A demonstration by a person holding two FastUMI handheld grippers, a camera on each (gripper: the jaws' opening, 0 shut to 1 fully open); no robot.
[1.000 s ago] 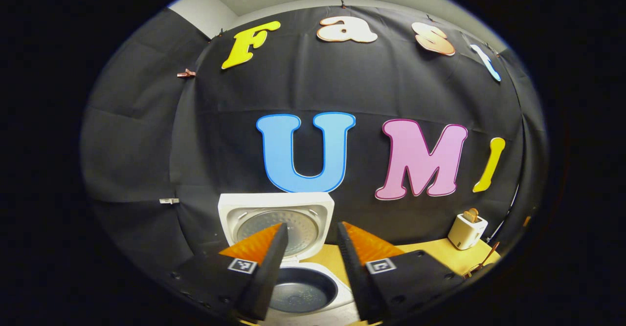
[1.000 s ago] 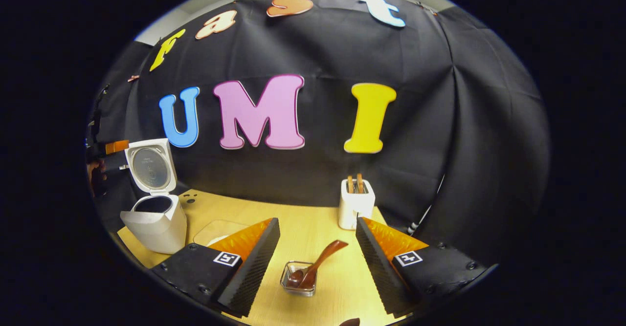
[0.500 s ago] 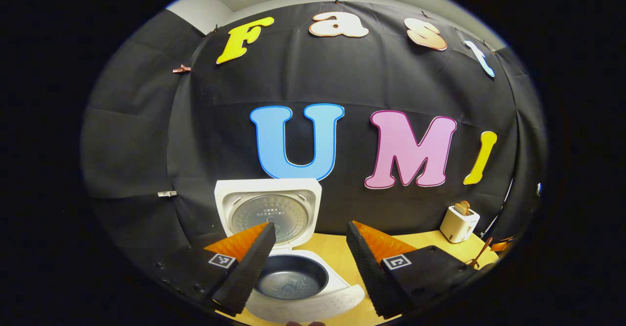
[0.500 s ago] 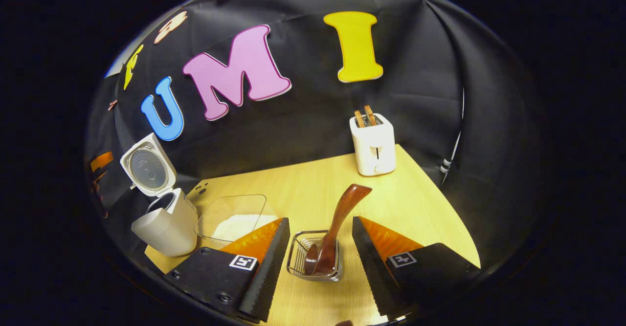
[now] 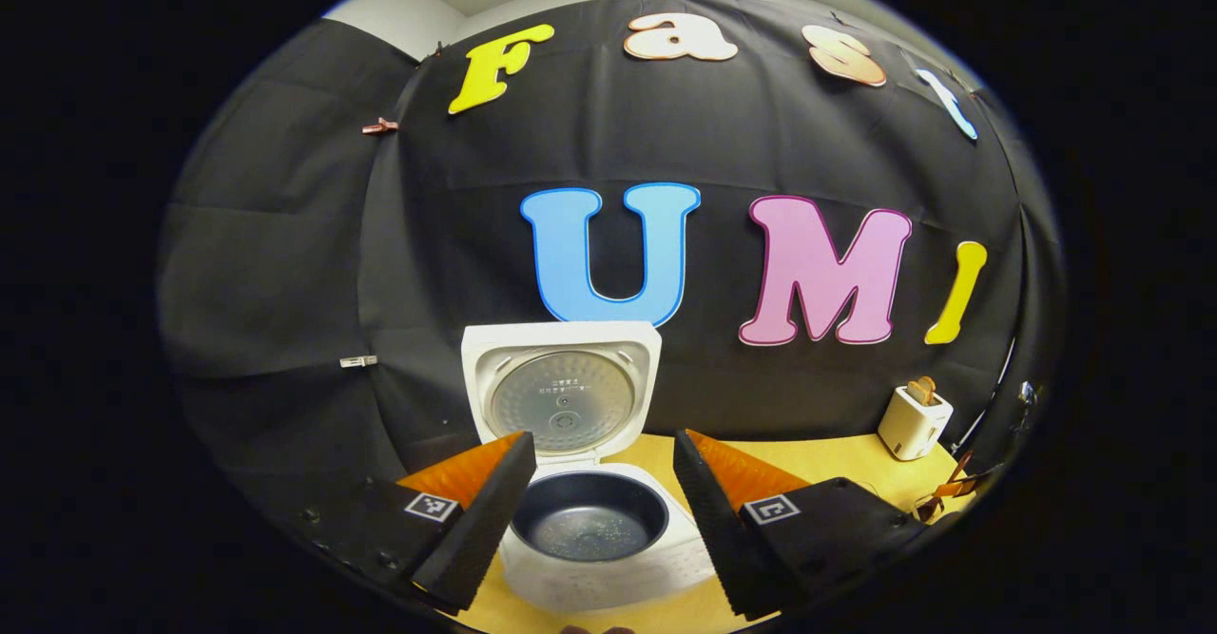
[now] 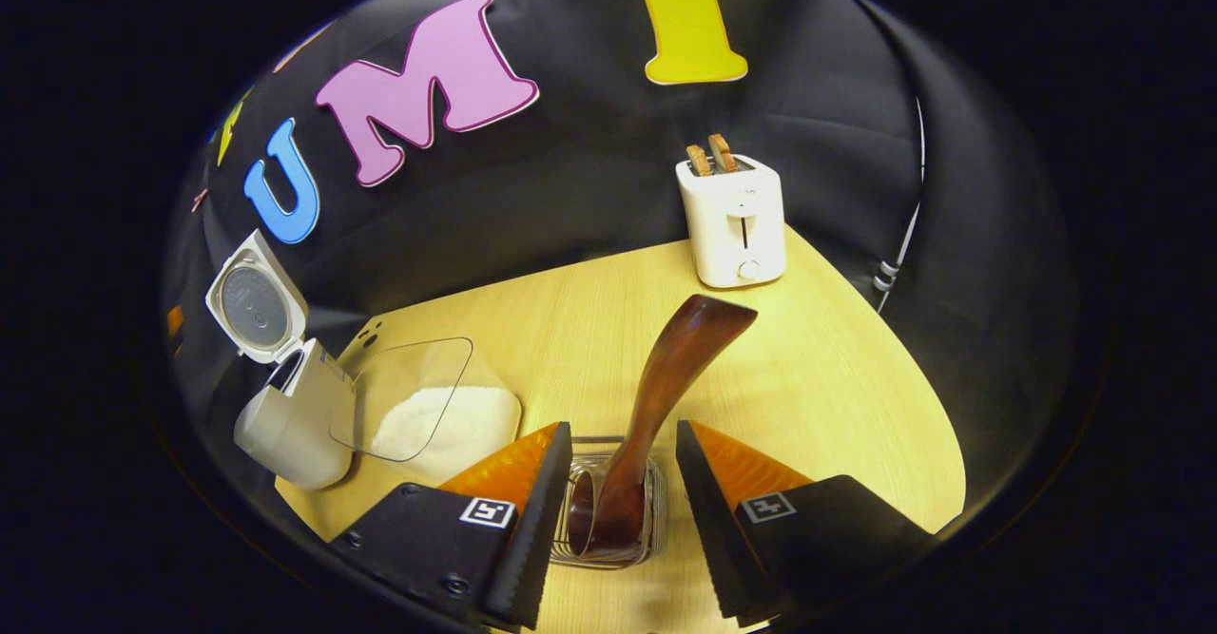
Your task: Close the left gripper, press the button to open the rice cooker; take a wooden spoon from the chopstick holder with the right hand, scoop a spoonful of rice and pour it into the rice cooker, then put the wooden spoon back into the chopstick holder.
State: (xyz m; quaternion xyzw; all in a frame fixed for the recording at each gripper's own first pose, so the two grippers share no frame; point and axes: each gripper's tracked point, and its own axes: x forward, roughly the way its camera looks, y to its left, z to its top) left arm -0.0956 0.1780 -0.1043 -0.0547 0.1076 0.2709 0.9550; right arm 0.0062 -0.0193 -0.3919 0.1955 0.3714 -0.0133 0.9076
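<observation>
Closer now: right claw [image 6: 616, 520] astride 1 wooden spoon [image 6: 656, 406].

Your pale wood worktop [image 6: 818, 377] carries the open white rice cooker [image 6: 290, 406] at its left edge, a clear container of rice [image 6: 433, 411] beside it, a wire chopstick holder [image 6: 608, 510] nearest you, and a white toaster [image 6: 732, 220] at the back.

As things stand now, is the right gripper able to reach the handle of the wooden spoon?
Probably yes. The right gripper is open, and the wooden spoon stands in the chopstick holder with its handle rising between the two fingers. Nothing lies between them, so closing should catch it.
</observation>
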